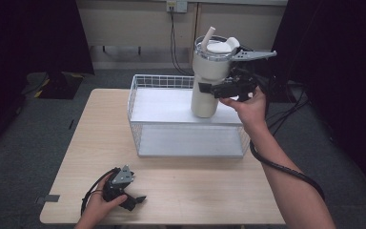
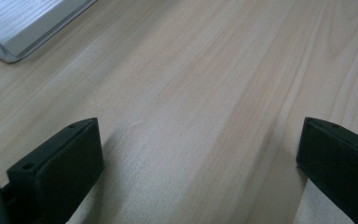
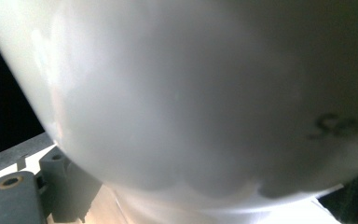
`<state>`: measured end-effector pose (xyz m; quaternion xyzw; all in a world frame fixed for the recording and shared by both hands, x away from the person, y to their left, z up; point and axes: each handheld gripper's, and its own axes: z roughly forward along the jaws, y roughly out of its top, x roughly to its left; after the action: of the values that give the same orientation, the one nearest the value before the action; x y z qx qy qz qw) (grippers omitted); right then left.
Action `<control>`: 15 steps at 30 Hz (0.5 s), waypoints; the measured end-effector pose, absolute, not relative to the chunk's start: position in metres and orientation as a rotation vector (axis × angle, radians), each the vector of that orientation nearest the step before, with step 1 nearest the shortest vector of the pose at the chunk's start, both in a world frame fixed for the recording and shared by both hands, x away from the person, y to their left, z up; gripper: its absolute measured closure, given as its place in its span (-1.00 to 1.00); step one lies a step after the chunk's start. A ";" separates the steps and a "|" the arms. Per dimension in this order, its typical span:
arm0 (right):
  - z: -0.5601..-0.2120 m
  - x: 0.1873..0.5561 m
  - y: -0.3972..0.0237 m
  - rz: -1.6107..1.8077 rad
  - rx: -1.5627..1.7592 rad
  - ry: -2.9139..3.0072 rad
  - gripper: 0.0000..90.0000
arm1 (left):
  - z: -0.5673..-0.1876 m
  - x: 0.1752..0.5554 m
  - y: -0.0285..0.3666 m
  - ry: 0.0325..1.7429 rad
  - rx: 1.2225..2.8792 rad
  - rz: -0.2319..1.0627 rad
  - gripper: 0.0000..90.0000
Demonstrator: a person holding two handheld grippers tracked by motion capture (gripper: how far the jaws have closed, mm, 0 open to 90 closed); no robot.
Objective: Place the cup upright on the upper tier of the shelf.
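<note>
The right gripper [image 1: 219, 89] clamps the cream cup [image 1: 208, 78] at the wire shelf's [image 1: 138, 90] three o'clock end. Top-heavy, it could tip from that grip. The left gripper [image 1: 132, 199] rests released at the table's [image 1: 195, 186] seven o'clock.

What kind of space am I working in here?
Probably a lab or recording setup, not a home: a bare wooden table, black curtains at both sides, grey carpet, and a wall socket with a hanging cable.
</note>
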<state>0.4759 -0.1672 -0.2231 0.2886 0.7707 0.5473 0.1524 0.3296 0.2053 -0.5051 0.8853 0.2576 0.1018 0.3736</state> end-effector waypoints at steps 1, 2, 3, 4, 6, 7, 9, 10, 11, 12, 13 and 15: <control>-0.223 0.476 -0.167 1.568 0.826 2.210 -0.79 | -0.505 0.330 0.205 0.659 2.268 0.261 -1.00; -0.223 0.477 -0.166 1.567 0.829 2.211 -0.78 | -0.505 0.330 0.205 0.657 2.269 0.263 -1.00; -0.223 0.477 -0.166 1.565 0.827 2.209 -0.78 | -0.505 0.330 0.205 0.659 2.268 0.260 -1.00; -0.223 0.478 -0.165 1.562 0.830 2.209 -0.79 | -0.505 0.330 0.205 0.659 2.268 0.261 -1.00; -0.224 0.480 -0.165 1.561 0.838 2.206 -0.78 | -0.505 0.330 0.205 0.659 2.268 0.261 -1.00; -0.225 0.482 -0.165 1.562 0.843 2.204 -0.78 | -0.505 0.330 0.205 0.657 2.269 0.263 -1.00; -0.226 0.484 -0.165 1.554 0.849 2.197 -0.78 | -0.505 0.330 0.205 0.657 2.269 0.263 -1.00; -0.226 0.484 -0.165 1.554 0.849 2.193 -0.78 | -0.505 0.330 0.205 0.659 2.268 0.261 -1.00; -0.226 0.484 -0.165 1.554 0.849 2.193 -0.78 | -0.505 0.330 0.205 0.659 2.268 0.261 -1.00; -0.227 0.485 -0.166 1.555 0.859 2.186 -0.78 | -0.505 0.330 0.205 0.659 2.267 0.261 -1.00; -0.228 0.486 -0.166 1.552 0.863 2.184 -0.78 | -0.505 0.330 0.205 0.657 2.269 0.263 -1.00; -0.229 0.489 -0.167 1.537 0.872 2.173 -0.79 | -0.505 0.330 0.205 0.657 2.269 0.263 -1.00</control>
<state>0.4891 -0.1667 -0.2292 0.3068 0.7645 0.5409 0.1696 0.3297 0.2054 -0.5050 0.8857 0.2565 0.1028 0.3731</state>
